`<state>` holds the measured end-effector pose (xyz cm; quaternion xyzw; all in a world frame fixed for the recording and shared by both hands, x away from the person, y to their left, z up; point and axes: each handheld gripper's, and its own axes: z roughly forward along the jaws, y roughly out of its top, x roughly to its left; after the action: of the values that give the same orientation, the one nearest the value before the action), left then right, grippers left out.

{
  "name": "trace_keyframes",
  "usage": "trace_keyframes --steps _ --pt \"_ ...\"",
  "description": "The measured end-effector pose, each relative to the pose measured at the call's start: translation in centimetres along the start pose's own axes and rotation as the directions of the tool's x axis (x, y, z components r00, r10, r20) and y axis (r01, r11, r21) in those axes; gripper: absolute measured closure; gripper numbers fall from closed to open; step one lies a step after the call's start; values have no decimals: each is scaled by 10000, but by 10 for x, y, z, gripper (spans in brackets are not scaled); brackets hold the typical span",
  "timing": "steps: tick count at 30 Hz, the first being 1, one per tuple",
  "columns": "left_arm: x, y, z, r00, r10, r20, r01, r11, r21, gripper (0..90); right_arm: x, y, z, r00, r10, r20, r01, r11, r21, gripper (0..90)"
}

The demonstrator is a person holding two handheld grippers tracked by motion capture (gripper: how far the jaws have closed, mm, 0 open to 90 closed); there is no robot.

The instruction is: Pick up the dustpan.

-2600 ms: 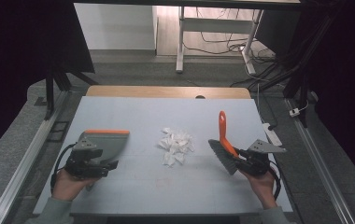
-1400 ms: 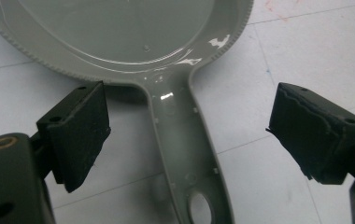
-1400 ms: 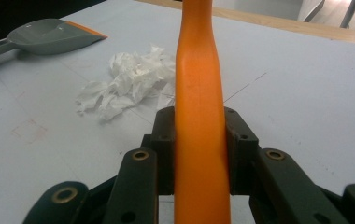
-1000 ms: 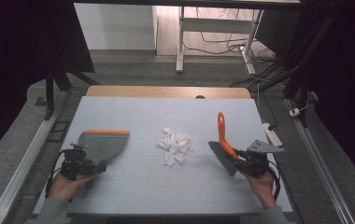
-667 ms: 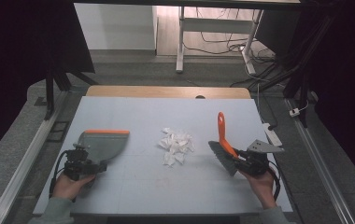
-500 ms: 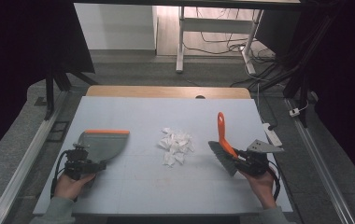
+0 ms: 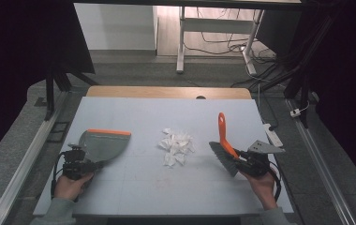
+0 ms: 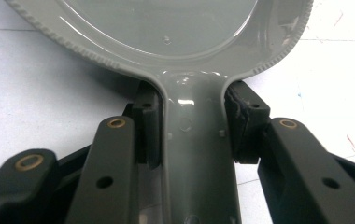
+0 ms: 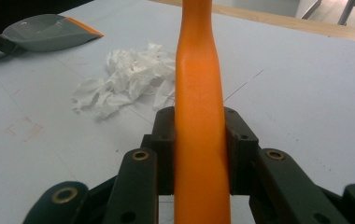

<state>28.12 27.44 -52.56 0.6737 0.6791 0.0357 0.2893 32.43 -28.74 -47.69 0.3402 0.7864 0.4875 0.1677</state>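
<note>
My left gripper (image 7: 89, 165), jaws just closing, clamps the dustpan (image 7: 103, 144) handle; my right gripper (image 7: 240, 159) grasps the brush (image 7: 224, 145). Next: sweep the centre-frame paper scraps (image 7: 176, 145) leftward into it.

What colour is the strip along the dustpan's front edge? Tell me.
Orange, on the grey dustpan; the high view shows it best.

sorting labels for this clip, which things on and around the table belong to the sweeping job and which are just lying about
In use:
- grey plastic dustpan with an orange lip, handle clamped in the left gripper, whose jaws have just closed
- orange-handled brush with dark bristles, clamped in the right gripper
- pile of crumpled white paper scraps

Lying about:
- white power strip beside the table
- white desk frame behind
</note>
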Motion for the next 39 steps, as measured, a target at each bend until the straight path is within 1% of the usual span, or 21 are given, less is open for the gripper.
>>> trace_keyframes --steps 4,8,13,16,21,23,26,27,31,33,34,35,37,39 --pt "1 0 0 10000 16 40 -16 10000 16 610 0 0 0 10000 -5 -7 5 10000 15 698" --pt "2 0 -1 9998 133 120 -132 9999 -79 612 0 0 0 10000 -5 -7 5 10000 -8 698" --pt "4 -1 -1 9997 186 183 -183 9996 -196 614 0 0 0 10000 3 24 -3 10000 -15 698" --pt "5 -2 -3 9992 357 202 -350 9989 -324 615 -1 0 0 10000 14 22 -14 10000 -26 698" --pt "6 -2 -4 9980 567 287 -555 9977 -390 615 0 0 0 10000 -5 -5 5 10000 -8 698" --pt "6 -3 -5 9971 691 310 -674 9963 -528 615 0 0 0 10000 5 -9 -5 10000 -15 698" --pt "6 -3 -6 9968 736 300 -717 9955 -621 615 0 0 0 10000 9 1 -9 10000 -6 698" --pt "7 -3 -7 9961 820 316 -797 9946 -671 615 0 0 0 10000 11 -1 -11 10000 -14 698" --pt "7 -3 -8 9952 932 311 -904 9925 -823 615 0 0 0 10000 14 23 -14 10000 -41 698" --pt "7 -3 -10 9932 1128 298 -1091 9886 -1040 615 0 0 0 10000 22 29 -22 10000 -52 698" --pt "7 -3 -10 9916 1234 375 -1184 9863 -1145 615 0 0 0 10000 14 33 -13 10000 -36 698" --pt "8 -3 -11 9910 1256 465 -1192 9856 -1201 615 0 0 0 10000 13 50 -13 10000 -43 698" --pt "9 -3 -13 9897 1356 467 -1286 9832 -1299 615 0 0 -1 10000 8 52 -8 10000 -51 698" --pt "11 -3 -13 9869 1516 558 -1426 9799 -1396 615 0 0 0 10000 11 49 -11 10000 -59 698"
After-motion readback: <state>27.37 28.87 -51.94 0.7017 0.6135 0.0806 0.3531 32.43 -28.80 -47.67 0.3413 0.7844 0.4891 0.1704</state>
